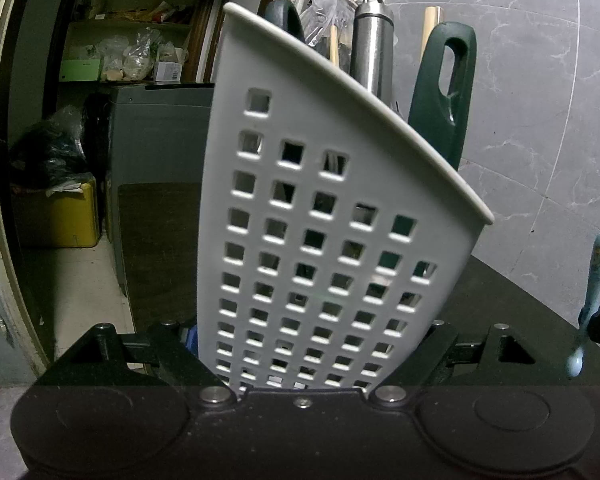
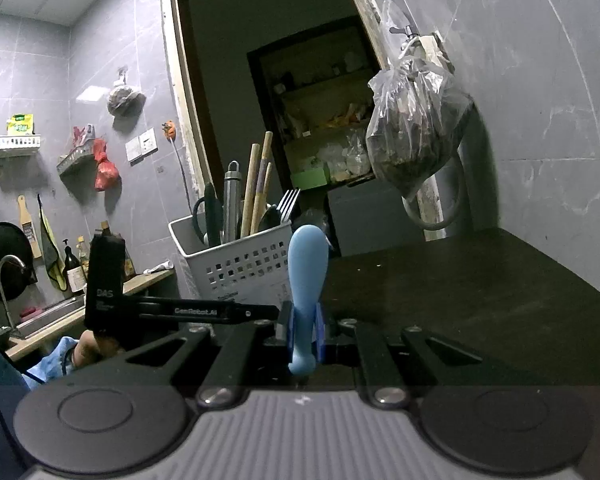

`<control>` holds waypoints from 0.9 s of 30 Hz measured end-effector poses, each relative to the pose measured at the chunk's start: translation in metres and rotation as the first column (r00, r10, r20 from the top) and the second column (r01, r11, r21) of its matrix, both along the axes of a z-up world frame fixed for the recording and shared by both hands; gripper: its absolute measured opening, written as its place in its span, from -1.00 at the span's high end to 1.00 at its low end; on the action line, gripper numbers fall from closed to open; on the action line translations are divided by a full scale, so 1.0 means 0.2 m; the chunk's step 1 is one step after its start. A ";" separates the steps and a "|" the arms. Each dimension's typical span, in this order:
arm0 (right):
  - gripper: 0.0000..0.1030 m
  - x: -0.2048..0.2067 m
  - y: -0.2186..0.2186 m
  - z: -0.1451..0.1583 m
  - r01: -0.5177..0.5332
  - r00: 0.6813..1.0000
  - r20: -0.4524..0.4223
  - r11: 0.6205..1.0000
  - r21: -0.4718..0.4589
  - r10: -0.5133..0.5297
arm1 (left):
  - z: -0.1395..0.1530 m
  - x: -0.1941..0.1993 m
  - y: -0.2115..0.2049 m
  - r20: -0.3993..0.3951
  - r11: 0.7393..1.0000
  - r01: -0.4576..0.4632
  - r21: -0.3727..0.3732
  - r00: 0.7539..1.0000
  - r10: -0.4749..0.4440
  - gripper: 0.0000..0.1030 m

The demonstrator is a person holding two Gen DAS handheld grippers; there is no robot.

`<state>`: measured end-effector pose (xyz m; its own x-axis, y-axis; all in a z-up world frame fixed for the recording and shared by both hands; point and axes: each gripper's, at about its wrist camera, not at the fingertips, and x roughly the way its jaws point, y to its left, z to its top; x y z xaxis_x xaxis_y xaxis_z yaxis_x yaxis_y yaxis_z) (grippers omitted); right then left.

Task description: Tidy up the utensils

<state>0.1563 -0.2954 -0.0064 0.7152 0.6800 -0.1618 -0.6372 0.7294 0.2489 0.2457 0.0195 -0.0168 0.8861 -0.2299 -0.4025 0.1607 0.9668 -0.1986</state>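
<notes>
**Mia:** What did the right gripper (image 2: 303, 338) have between its jaws?

**Sam:** A light blue plastic spoon (image 2: 305, 276). The jaws were closed tight on its thin handle, and its round end stuck straight up. You could see the same spoon at the right edge of the left camera's view too.

**Mia:** And the left gripper (image 1: 304, 356)?

**Sam:** Its jaws were squeezed on both sides of a white plastic basket with square holes (image 1: 300, 240), down near the bottom. The basket leaned a little.

**Mia:** Where was the basket?

**Sam:** It was at the left edge of the dark worktop (image 2: 480, 292), near the corner by the doorway. The spoon was just beside the basket, on its right, but not in it yet.

**Mia:** What was inside the basket?

**Sam:** Dark green scissors (image 1: 440, 96), a shiny metal handle (image 1: 372, 48), pale wooden chopsticks (image 2: 256, 188) and a silver fork (image 2: 288, 204), all standing up.

**Mia:** Anything else close by?

**Sam:** A clear plastic bag full of dark stuff (image 2: 412, 136) hung on the grey tiled wall (image 2: 540, 100), above the back edge of the worktop.
</notes>
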 end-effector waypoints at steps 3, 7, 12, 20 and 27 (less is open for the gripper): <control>0.77 0.00 0.00 0.00 0.000 1.000 -0.002 1.000 0.001 0.000 | 0.00 0.00 0.00 0.000 1.000 0.000 0.000 1.000 0.000 -0.65; 0.79 0.03 -0.01 0.00 0.003 1.000 -0.026 1.000 -0.008 -0.003 | 0.00 0.00 0.00 0.000 1.000 0.000 0.000 1.000 0.000 -0.65; 0.79 0.14 -0.02 -0.05 0.002 0.990 -0.141 1.000 -0.026 -0.006 | 0.00 0.00 0.00 -0.001 1.000 0.000 0.001 1.000 0.000 -0.65; 0.15 0.25 0.05 -0.12 -0.048 0.943 -0.333 0.988 -0.149 -0.004 | 0.00 0.00 0.00 -0.001 1.000 0.001 0.000 1.000 -0.001 -0.66; -0.25 0.25 0.18 -0.13 -0.071 0.922 -0.388 0.983 -0.168 0.000 | 0.00 0.00 0.00 -0.003 1.000 0.001 0.000 1.000 -0.001 -0.66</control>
<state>0.2057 -0.2593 -0.0332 0.5494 0.6388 -0.5386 -0.5438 0.7628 0.3500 0.2454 0.0189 -0.0168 0.8846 -0.2313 -0.4050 0.1614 0.9665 -0.1993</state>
